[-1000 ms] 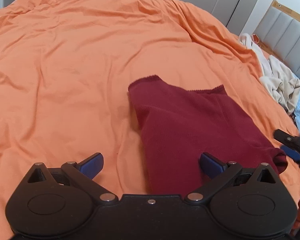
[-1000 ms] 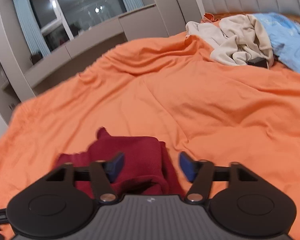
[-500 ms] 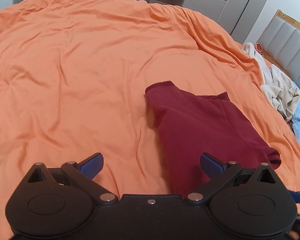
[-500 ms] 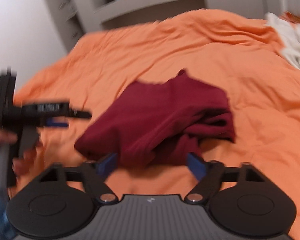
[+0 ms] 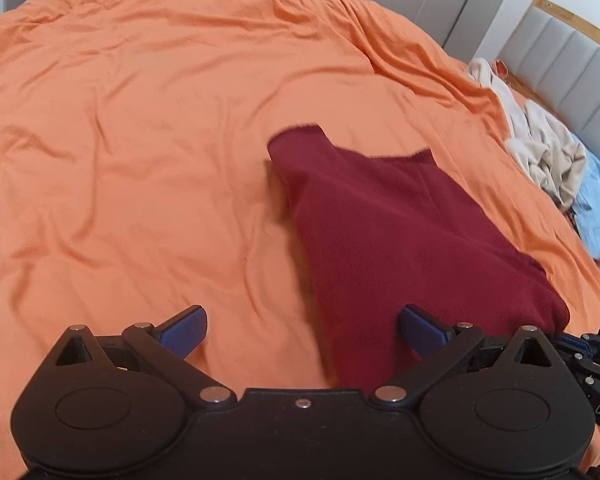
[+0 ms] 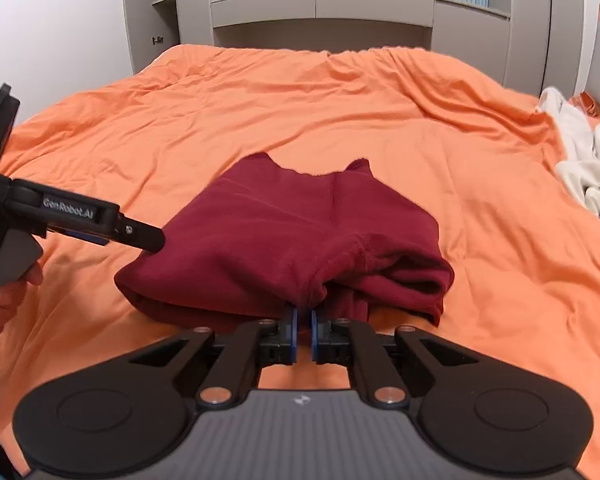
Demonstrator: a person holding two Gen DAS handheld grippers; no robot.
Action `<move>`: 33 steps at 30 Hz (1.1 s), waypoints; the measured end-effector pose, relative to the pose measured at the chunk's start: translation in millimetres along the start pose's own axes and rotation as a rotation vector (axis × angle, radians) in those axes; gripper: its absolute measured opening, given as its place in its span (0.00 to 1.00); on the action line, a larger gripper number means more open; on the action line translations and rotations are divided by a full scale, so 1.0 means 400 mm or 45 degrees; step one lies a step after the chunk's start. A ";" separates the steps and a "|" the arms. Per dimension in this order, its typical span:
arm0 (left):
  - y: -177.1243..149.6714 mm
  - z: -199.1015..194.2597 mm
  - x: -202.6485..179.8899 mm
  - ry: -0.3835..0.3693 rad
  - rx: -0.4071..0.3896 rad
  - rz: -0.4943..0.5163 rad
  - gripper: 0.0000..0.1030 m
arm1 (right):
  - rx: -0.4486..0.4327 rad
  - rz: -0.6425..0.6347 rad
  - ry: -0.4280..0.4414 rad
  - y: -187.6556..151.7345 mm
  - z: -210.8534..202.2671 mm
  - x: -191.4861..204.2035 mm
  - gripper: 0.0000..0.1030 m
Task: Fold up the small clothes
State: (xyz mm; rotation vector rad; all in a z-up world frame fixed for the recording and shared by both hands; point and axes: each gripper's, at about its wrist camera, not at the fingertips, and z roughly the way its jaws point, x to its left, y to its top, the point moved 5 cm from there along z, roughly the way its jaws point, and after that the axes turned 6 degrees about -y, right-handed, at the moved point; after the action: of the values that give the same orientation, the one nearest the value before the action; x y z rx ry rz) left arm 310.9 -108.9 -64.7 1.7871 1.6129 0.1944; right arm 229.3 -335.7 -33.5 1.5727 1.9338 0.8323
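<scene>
A dark red garment [image 5: 400,232] lies folded on the orange bedcover [image 5: 140,140], its two pointed corners away from me. In the right wrist view the garment [image 6: 284,232] sits straight ahead. My right gripper [image 6: 304,320] is at its near edge, jaws closing to a narrow gap with a pinch of the red cloth between the blue pads. My left gripper [image 5: 302,330] stands open, the garment's near left part lying between its fingers. From the side, the left gripper [image 6: 140,236] has its tip at the garment's left corner.
A heap of cream clothes [image 5: 548,152] and light blue clothes [image 5: 596,208] lies at the bed's right by the padded headboard [image 5: 572,56]. Grey cabinets and shelves [image 6: 340,8] stand beyond the bed. A hand [image 6: 4,296] holds the left gripper's handle.
My right gripper swung round and rolled to face the garment's near edge, then its wide jaws came together on the cloth. My left gripper shifted a little and stayed open.
</scene>
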 end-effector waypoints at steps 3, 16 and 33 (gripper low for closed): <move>-0.014 0.020 -0.006 0.016 0.025 0.021 1.00 | 0.065 0.025 0.008 -0.019 0.022 -0.014 0.14; 0.001 0.022 -0.008 0.021 0.021 0.047 1.00 | -0.074 0.201 -0.096 0.031 -0.038 -0.169 1.00; 0.063 0.060 0.008 -0.039 -0.014 0.019 1.00 | -0.005 0.712 0.038 0.055 0.265 -0.360 0.47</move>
State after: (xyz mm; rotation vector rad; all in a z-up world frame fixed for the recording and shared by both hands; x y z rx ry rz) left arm 345.0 -114.8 -68.7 1.7856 1.5747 0.1817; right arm 348.8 -458.8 -88.9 2.1474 1.5152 1.0758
